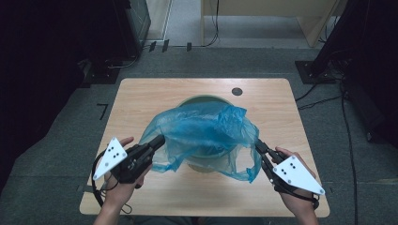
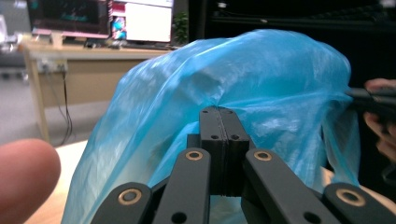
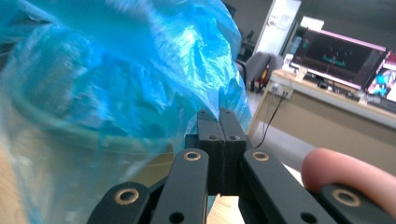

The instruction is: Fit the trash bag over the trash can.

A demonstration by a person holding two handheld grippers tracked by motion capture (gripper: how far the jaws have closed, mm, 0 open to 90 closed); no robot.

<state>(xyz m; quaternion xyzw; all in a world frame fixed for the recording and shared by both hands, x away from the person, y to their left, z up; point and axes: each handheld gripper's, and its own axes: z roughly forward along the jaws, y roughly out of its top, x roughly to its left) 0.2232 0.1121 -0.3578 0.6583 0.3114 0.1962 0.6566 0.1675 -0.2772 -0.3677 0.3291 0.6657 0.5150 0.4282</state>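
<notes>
Left gripper (image 2: pixel 219 116), right gripper (image 3: pixel 219 119) pinching blue bag (image 1: pixel 206 129) edges, jaws clamped, spreading over green bin (image 1: pixel 199 99). Likely lining step; next: pulling 2 edges down around rim.

Black "7" mark (image 1: pixel 102 111) on grey floor (image 1: pixel 61 136) left of table.

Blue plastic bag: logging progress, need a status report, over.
Left gripper and right gripper both shut on the thin blue plastic bag, one each side. Bag spread over the round green bin on the wooden table. Nothing in the way.
</notes>
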